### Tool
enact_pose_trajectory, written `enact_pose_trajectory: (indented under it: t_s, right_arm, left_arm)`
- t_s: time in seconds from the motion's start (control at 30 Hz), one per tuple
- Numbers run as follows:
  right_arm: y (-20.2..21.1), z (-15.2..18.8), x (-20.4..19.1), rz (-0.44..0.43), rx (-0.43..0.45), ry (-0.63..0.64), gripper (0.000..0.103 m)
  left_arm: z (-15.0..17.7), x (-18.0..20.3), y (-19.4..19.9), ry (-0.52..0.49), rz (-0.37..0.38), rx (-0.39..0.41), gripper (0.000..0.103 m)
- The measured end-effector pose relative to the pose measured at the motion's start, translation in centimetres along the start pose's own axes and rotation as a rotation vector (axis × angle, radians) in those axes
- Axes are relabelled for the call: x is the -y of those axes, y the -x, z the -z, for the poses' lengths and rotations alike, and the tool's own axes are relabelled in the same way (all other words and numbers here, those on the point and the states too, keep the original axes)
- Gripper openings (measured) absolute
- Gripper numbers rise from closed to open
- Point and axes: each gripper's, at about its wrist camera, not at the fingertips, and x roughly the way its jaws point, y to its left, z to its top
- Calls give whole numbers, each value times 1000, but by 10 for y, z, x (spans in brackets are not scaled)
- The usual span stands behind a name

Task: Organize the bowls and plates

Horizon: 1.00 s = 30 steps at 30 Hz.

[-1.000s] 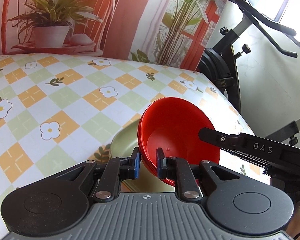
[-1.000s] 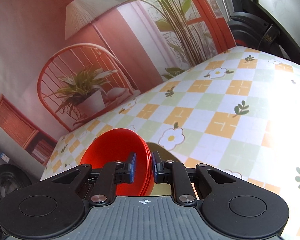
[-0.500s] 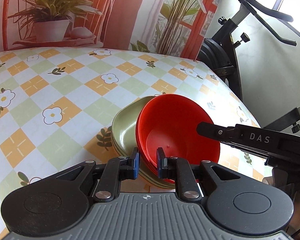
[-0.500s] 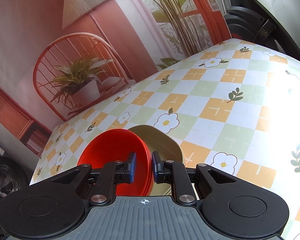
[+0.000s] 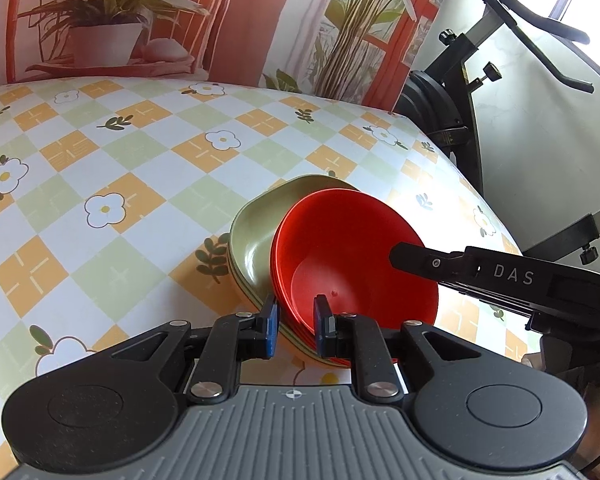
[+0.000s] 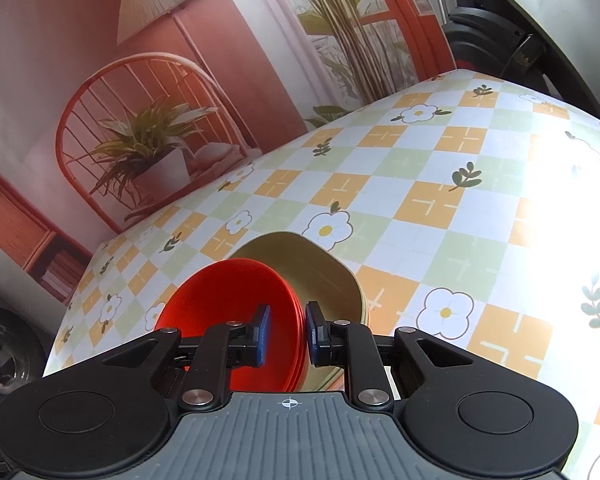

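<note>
A stack of red bowls point(image 5: 352, 248) hangs tilted between both grippers. My left gripper point(image 5: 296, 320) is shut on the stack's near rim. In the right wrist view my right gripper point(image 6: 287, 332) is shut on the opposite rim of the red bowls point(image 6: 228, 296); one of its fingers point(image 5: 420, 258) reaches over that rim in the left wrist view. A stack of olive-green plates point(image 5: 256, 240) lies on the flowered tablecloth point(image 5: 100, 160) right under and behind the bowls. Whether the bowls touch the olive plates point(image 6: 324, 272) I cannot tell.
The table's right edge point(image 5: 480, 208) runs close past the plates, with an exercise bike point(image 5: 460, 92) beyond it. A printed backdrop with a potted plant point(image 5: 100, 20) stands along the table's far side. Open tablecloth point(image 6: 440, 200) spreads to the left and back.
Both grippers kept their hold on the red bowls. The olive plates, mostly hidden behind the bowls a second ago, now show well beside them, and more tabletop is in view.
</note>
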Motion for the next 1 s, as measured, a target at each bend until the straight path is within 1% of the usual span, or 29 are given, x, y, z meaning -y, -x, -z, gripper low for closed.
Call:
enact_pose_trajectory:
  t_s: [0.4, 0.5, 0.6, 0.63, 0.7, 0.73, 0.83, 0.9, 0.97, 1.0]
  right_arm:
    - [0, -1, -1, 15, 1, 17, 19]
    - [2, -1, -2, 27, 11, 26, 21]
    - [6, -2, -4, 35, 23, 37, 25]
    - [7, -2, -5, 40, 26, 42, 27]
    - [11, -3, -7, 48, 36, 52, 29]
    - [13, -4, -8, 52, 41, 59, 31]
    - [20, -7, -13, 68, 65, 87, 35]
    - [26, -9, -17, 76, 82, 109, 44]
    - [34, -10, -21, 79, 103, 136, 56]
    - [38, -11, -23, 79, 112, 149, 59]
  left_arm:
    - [1, 0, 2, -3, -3, 12, 21]
    - [1, 1, 6, -16, -16, 20, 21]
    - [-1, 1, 12, -19, -30, 38, 22]
    - [-2, 1, 14, -21, -38, 47, 25]
    - [-4, 1, 21, -25, -59, 68, 34]
    - [-5, 1, 25, -27, -68, 79, 41]
    - [-6, 1, 37, -34, -94, 110, 45]
    - [-7, 2, 47, -48, -114, 136, 51]
    - [-8, 3, 58, -63, -133, 169, 64]
    - [-8, 3, 63, -71, -141, 185, 67]
